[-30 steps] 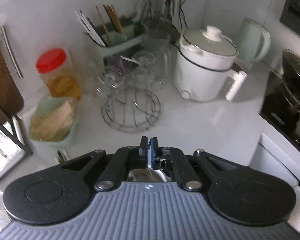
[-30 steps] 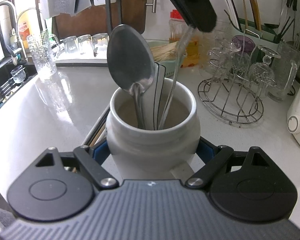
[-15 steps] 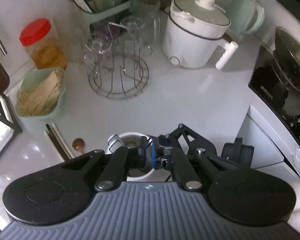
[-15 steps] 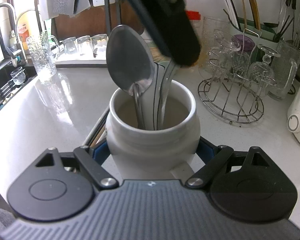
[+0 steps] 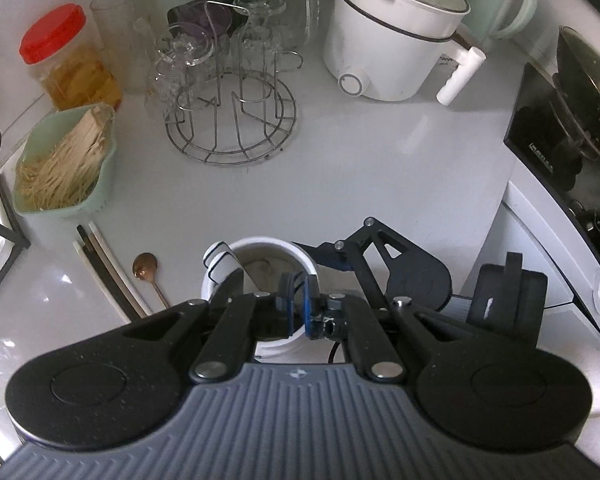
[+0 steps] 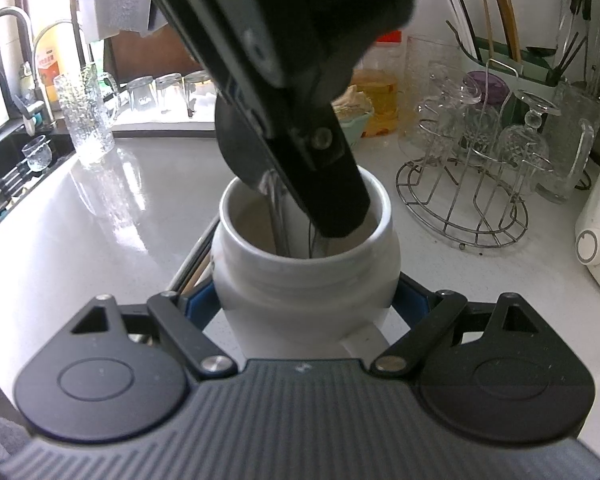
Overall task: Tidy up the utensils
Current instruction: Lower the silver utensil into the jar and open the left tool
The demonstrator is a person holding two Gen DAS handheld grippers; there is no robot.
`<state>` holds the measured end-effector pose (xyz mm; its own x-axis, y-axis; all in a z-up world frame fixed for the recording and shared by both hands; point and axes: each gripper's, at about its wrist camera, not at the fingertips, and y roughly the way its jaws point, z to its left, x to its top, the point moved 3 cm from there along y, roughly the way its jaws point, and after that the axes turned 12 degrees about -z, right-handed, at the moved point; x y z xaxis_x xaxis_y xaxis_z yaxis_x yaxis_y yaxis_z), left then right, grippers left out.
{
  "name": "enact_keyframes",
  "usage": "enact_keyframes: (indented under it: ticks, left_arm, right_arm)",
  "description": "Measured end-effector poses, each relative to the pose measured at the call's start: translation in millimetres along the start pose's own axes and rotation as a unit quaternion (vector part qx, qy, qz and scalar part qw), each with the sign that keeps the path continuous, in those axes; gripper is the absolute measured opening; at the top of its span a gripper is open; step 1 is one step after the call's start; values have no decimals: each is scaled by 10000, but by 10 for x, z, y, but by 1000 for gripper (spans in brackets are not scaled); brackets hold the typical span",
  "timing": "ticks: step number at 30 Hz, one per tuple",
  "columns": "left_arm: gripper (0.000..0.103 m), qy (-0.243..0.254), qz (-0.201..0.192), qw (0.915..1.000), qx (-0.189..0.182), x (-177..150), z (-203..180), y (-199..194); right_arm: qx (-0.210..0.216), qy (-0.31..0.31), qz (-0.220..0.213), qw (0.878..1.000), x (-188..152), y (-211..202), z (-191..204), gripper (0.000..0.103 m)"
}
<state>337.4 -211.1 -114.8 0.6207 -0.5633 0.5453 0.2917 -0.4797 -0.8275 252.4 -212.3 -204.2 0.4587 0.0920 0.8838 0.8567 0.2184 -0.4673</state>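
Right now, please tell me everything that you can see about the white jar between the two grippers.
The white jar looks like glazed ceramic: a rounded body, a thick rolled rim, a wide open mouth, a pale inside. It stands upright on the grey counter. The right gripper is shut on its body, one blue pad on each side. Metal utensil handles stand inside it. The left gripper, shut, reaches down into the mouth. Chopsticks and a small copper spoon lie on the counter beside it.
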Motion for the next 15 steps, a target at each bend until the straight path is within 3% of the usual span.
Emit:
enact_keyframes:
  ticks: [6, 10, 15]
  left_arm:
    - [5, -139, -87, 9998, -68, -24, 36, -27]
    - [6, -68, -209, 9996, 175, -33, 9, -93]
    - [18, -221, -462, 9986, 146, -25, -16, -209]
  right_arm:
    - [-9, 3, -3, 10000, 1, 5, 8, 91]
    - [-10, 5, 10, 10000, 2, 7, 7, 91]
    - [-22, 10, 22, 10000, 7, 7, -5, 91]
